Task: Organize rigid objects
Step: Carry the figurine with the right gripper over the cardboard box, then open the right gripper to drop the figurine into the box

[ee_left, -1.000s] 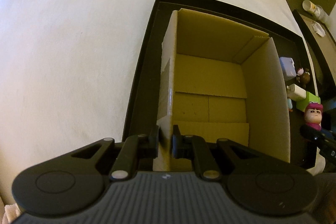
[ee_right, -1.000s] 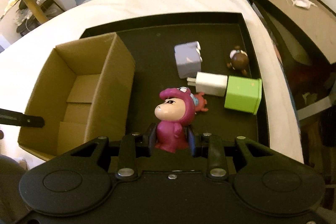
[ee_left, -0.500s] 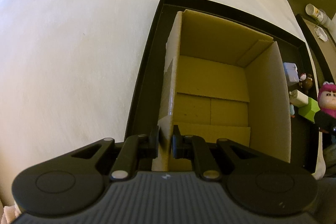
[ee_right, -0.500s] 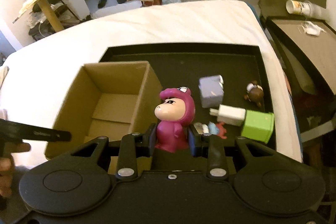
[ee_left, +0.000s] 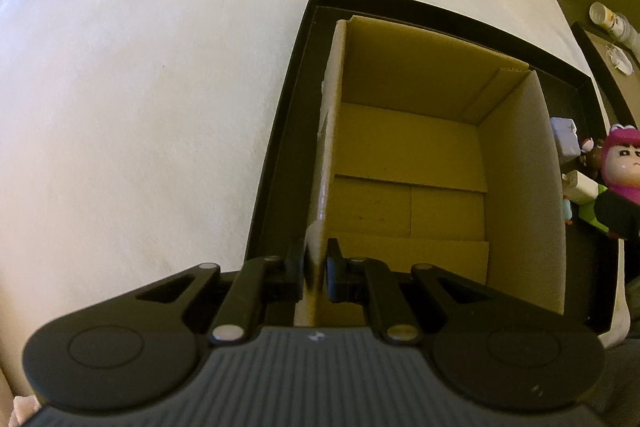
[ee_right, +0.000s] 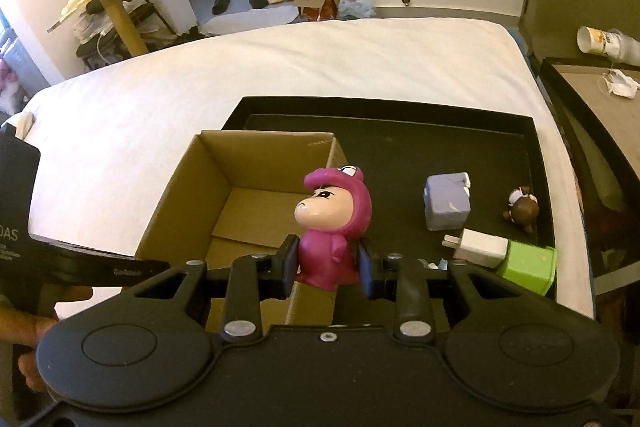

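Open cardboard box (ee_right: 240,203) seated in the left part of the tray (ee_right: 400,115), tray resting on the bed (ee_right: 200,87). Nothing seen inside the box. Left gripper (ee_left: 316,267) clamped on the box's near-left wall, one finger inside and one outside. Figurine (ee_right: 334,227) gripped upright in the right gripper (ee_right: 326,267), raised above the box's right wall, near corner. On the tray floor right of the box: cube block (ee_right: 446,205) farthest back, small bear figure (ee_right: 522,213) to its right near the tray's right rim, charger plug (ee_right: 478,247) nearer, touching the square tin (ee_right: 528,267) on its right. Side table (ee_right: 600,99) beyond the bed's right edge, cup (ee_right: 604,43) lying on its far end.
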The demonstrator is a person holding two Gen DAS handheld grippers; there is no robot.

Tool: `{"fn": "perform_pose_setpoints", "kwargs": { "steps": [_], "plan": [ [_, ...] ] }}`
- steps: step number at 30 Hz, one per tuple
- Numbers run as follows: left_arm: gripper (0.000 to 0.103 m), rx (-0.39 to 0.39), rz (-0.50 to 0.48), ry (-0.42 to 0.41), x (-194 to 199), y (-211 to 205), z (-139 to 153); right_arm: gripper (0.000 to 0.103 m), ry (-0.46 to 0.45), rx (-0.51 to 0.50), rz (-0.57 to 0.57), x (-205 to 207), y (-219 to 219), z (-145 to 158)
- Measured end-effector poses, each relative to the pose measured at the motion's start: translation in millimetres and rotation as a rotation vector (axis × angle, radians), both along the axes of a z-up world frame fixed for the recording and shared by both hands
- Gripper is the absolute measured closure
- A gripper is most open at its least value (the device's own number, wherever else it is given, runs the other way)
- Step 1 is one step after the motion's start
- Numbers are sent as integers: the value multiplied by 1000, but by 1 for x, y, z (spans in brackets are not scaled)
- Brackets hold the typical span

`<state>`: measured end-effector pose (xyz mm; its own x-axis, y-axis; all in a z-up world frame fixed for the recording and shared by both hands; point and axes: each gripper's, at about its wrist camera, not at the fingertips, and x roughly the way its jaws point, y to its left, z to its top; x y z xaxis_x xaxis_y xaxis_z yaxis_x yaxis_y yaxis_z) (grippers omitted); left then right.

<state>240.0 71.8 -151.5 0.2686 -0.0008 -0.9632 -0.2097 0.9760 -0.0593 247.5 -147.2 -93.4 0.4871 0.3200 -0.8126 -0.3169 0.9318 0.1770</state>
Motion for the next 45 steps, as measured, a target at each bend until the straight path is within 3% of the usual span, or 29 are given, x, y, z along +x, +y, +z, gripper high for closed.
{"fn": "perform_pose_setpoints", "kwargs": {
  "steps": [17,32,45],
  "plan": [
    [94,124,-8,-15,-1,-16,2,72,-10,-15,139,14,50,-5],
    [94,92,9,-23,-5,-9,4,72,24,0,283,29,86,-25],
    [93,81,16,-28,-7,-3,4,68,-8,34,320,35,96,-16]
  ]
}}
